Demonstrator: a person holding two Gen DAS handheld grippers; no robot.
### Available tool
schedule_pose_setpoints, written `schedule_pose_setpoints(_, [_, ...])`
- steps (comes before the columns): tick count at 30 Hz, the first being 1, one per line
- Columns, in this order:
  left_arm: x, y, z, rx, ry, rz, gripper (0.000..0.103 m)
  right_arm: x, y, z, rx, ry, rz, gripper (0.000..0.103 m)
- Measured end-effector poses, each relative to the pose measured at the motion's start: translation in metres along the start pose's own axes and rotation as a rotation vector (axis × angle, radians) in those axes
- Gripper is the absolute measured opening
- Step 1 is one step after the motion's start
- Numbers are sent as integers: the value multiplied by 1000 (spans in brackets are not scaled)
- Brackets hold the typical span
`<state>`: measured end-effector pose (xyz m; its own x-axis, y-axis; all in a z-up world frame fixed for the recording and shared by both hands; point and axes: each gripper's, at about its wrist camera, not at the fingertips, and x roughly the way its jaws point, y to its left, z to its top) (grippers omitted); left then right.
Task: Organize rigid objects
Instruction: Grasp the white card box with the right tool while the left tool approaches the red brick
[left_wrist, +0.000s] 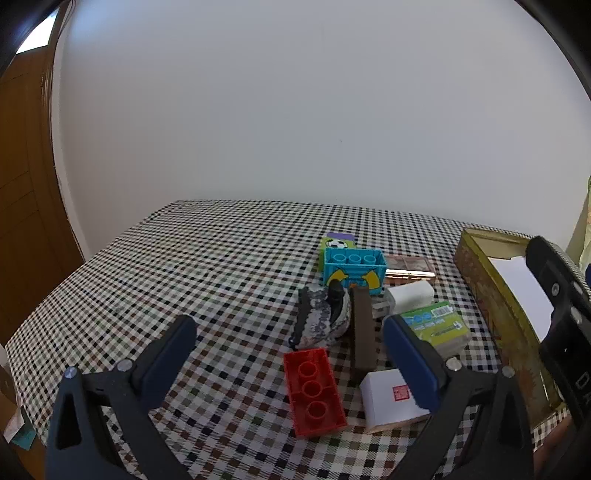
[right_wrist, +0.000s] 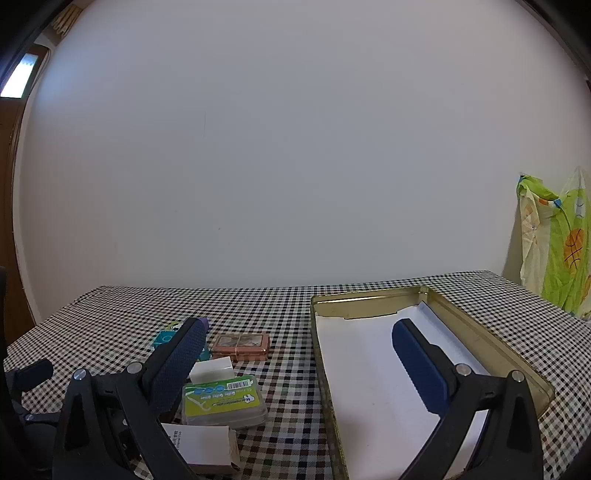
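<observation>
The left gripper (left_wrist: 290, 349) hangs above a checked tablecloth (left_wrist: 184, 266), fingers spread wide and holding nothing. A red brick (left_wrist: 314, 391) lies between its fingers, with a white box (left_wrist: 389, 400) just beside the right finger. The right gripper (right_wrist: 299, 354) is likewise spread and empty; its right finger hangs over a gold tin tray (right_wrist: 480, 336), and a green packet (right_wrist: 223, 404) lies beside its left finger.

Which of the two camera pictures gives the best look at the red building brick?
The left wrist view: the red brick lies whole on the checked cloth between the open fingers of the left gripper, its three round sockets plain. The right wrist view does not show it at all.
</observation>
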<state>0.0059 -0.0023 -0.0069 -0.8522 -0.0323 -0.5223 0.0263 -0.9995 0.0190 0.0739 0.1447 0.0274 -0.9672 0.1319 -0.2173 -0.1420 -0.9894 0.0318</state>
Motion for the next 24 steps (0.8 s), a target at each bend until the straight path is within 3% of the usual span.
schedule_pose_setpoints(9, [5,23,-3,8,60,64,102,-3,3,-2,-11,89,92,102])
schedule_pose_setpoints(19, [16,58,-13,13,158,130,102,-4,39,-16,-158,347,261,102])
schedule_pose_setpoints(24, [19,62,-15,21,173,140,102,22,49,-28,-182,477,313,101])
